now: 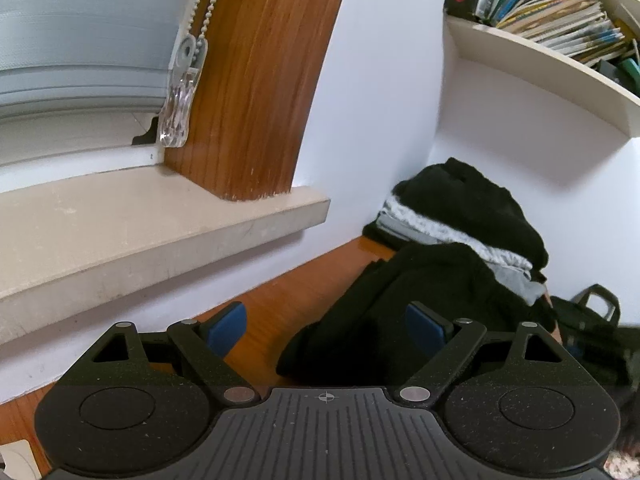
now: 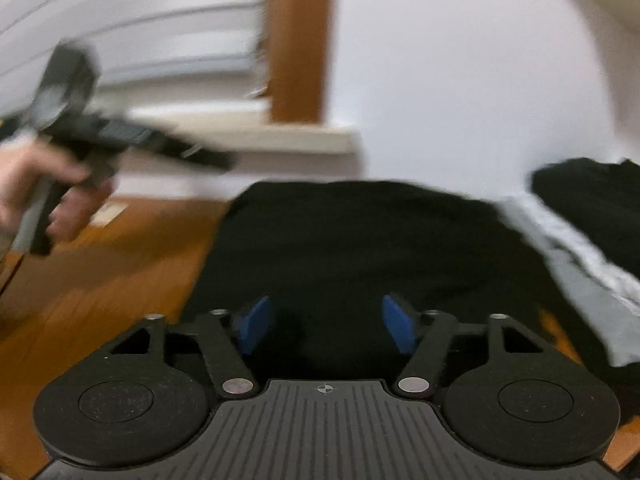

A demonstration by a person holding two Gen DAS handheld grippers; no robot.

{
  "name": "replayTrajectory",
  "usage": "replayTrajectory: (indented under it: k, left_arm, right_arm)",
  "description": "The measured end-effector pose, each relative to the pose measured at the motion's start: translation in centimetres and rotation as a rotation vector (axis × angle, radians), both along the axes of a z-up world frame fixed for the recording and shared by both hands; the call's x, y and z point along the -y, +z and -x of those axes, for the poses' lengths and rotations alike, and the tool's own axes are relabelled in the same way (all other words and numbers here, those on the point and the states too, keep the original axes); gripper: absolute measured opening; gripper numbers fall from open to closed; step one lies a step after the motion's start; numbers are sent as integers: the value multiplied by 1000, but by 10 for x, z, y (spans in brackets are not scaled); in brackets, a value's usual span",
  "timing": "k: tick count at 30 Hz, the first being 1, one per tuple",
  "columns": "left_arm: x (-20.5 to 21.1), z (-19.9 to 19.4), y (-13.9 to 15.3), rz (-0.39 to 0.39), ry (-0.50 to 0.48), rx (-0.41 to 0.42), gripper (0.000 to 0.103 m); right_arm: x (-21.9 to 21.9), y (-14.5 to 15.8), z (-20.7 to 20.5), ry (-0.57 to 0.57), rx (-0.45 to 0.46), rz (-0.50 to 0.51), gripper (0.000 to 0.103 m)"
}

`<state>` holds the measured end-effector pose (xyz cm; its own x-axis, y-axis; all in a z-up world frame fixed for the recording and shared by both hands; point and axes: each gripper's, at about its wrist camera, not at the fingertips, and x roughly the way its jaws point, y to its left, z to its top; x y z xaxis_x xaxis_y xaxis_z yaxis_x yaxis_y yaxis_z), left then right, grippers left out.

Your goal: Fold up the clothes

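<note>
On wooden tabletop (image 1: 280, 292) beside wall: black garment (image 2: 360, 240), soft, limp, likely light; best pinched at an edge or corner. Left tool (image 1: 326, 322) and right tool (image 2: 326, 324) spread wide, holding nothing. Stacked clothes (image 1: 472, 216) behind.

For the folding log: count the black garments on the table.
3 visible: one black garment spread on the table ahead of the open left claw; one atop the corner pile; one at its bottom. More may be hidden.
</note>
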<state>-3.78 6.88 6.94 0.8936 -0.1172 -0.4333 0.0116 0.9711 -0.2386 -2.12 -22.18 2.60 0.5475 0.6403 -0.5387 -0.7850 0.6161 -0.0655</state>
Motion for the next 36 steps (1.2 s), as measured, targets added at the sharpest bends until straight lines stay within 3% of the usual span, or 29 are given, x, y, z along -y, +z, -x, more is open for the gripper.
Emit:
replayTrajectory:
  k: [11, 15, 20, 22, 23, 24, 26, 30, 36]
  left_arm:
    - [2, 2, -3, -17, -7, -13, 89]
    - [3, 5, -3, -28, -7, -12, 89]
    - [-5, 9, -2, -20, 10, -12, 89]
    - [-9, 10, -3, -16, 15, -12, 89]
    - [-12, 10, -3, -10, 17, -12, 89]
    - [-14, 10, -4, -5, 19, -12, 89]
    - [-17, 10, -7, 10, 5, -17, 86]
    - [-22, 8, -15, 42, -41, -33, 70]
    - [-8, 3, -27, 34, -136, -57, 75]
  right_arm:
    - [-39, -12, 50, 56, 21, 127, 76]
    - [-42, -26, 58, 68, 71, 194, 77]
    - [-37, -37, 65, 79, 206, 269, 78]
    - [-31, -36, 57, 93, 200, 272, 78]
    - [-27, -35, 54, 92, 197, 279, 71]
    - [-26, -35, 50, 94, 199, 292, 55]
    - [-19, -32, 49, 83, 221, 298, 37]
    - [4, -8, 34, 12, 255, 233, 31]
    - [38, 26, 6, -100, 269, 163, 29]
